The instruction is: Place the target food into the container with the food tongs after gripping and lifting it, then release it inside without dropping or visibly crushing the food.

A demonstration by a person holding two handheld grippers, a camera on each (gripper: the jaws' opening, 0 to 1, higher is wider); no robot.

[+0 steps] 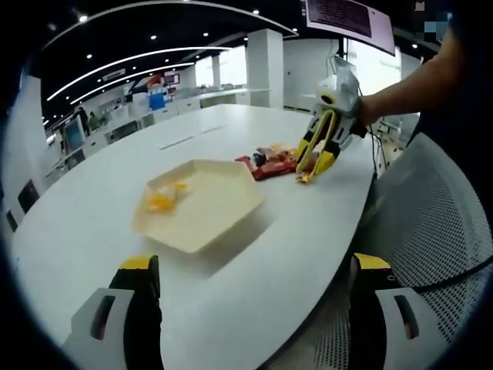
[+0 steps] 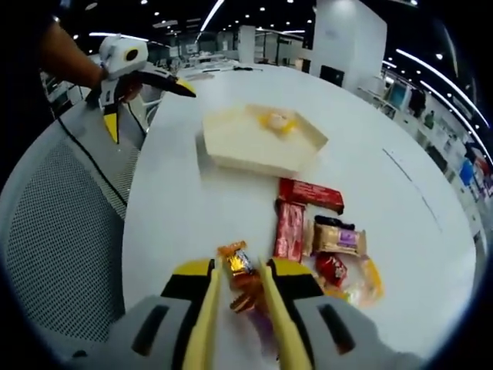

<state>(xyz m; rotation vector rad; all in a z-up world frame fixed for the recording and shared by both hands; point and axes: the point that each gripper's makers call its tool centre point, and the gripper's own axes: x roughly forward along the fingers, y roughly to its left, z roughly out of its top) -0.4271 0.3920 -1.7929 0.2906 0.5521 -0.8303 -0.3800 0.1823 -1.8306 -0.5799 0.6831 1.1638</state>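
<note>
In the right gripper view, our right claw rose from the bottom centre of the frame, its jaws drawn in on the yellow tongs. Between the tong arms sat an orange-wrapped candy, low in the frame, just left of the heap of snacks. We could not tell whether the tong tips were already pressing the candy or only flanking it, nor whether it was off the table.

The tray, a pale hexagon, lay in the upper middle of that view, well apart from the candy, with a yellow sweet already inside near its far wall. In the left gripper view the tray sat at centre, the sweet at its left, and the right claw with the tongs came down at the upper right onto the snacks.

Our left claw stood spread wide at the bottom of its own view, holding nothing.

We judged the candy light and small, with a crinkly, slick wrapper that could slip out sideways. The filling looked firm enough, but the wrapper's twisted ends would give no purchase. We would take it across the thick middle of the body, squeezing only until it stopped sliding, and keep the tongs level on the way to the tray.
</note>
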